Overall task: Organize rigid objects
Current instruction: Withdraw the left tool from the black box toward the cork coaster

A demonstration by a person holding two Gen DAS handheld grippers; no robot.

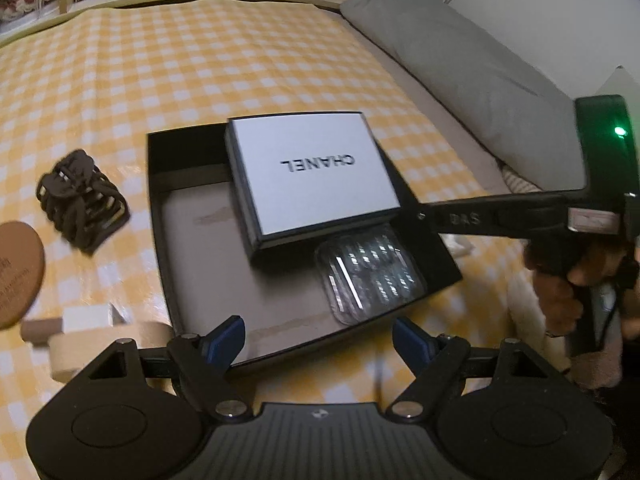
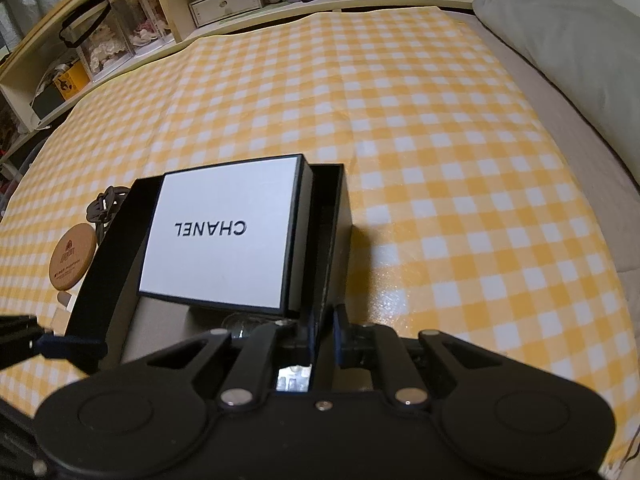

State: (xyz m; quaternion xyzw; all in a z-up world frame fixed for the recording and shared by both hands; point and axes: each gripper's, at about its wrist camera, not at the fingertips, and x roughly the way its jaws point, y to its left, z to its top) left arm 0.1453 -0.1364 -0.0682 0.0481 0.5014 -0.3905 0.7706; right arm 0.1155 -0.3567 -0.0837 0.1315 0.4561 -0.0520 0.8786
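While right gripper [image 2: 324,332] clamps tray [image 1: 192,264] wall, left gripper [image 1: 318,338] gapes — tray just ahead

cloth [image 2: 400,120]: yellow and white check, glossy under my tongs
big tray box [image 1: 192,264]: black walls, grey-beige floor inside
small box [image 1: 312,176]: white lid face, black edges, black CHANEL lettering
blister pack [image 1: 370,280]: clear plastic, silvery glints
hair claw [image 1: 82,204]: dark brown, slotted
round disc [image 2: 74,258]: cork tan, brown print
tape roll [image 1: 68,354]: beige
pillow [image 1: 460,80]: plain grey
my left gripper [image 1: 318,338]: black body, blue pads
my right gripper [image 2: 322,334]: black, dark pads
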